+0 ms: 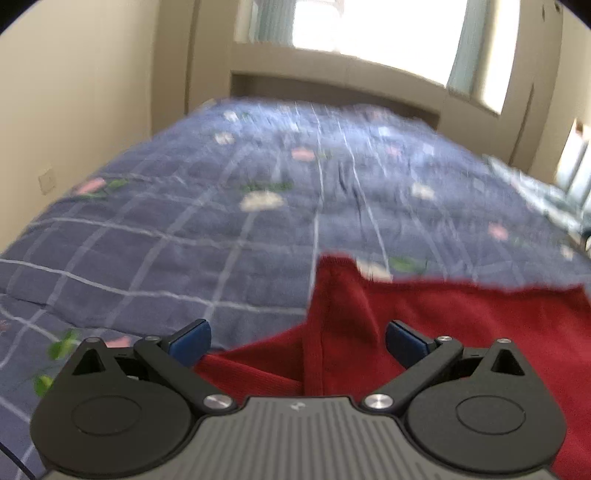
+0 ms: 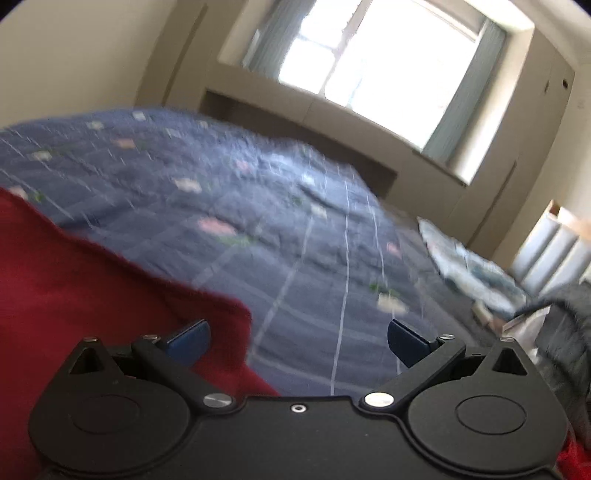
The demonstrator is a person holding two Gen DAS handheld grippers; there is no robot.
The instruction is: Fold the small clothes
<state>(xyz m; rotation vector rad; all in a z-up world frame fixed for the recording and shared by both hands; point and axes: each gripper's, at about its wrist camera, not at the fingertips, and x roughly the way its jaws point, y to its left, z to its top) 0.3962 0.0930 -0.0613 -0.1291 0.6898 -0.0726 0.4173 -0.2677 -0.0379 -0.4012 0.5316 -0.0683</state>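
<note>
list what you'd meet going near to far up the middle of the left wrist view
open left claw → crumpled dark red knit garment → blue checked floral quilt → beige headboard ledge → bright window

Matt red knit cloth garment (image 1: 461,321) on quilted cotton bedspread (image 1: 221,221).

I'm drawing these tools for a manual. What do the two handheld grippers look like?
Both share one build: black linkage arms with silver pivot screws, round black side housings and blue-padded jaws. The left gripper has a ribbed grey centre plate with a small logo, and a thin dark cable at its lower left. The right gripper has a smooth black plate.
</note>
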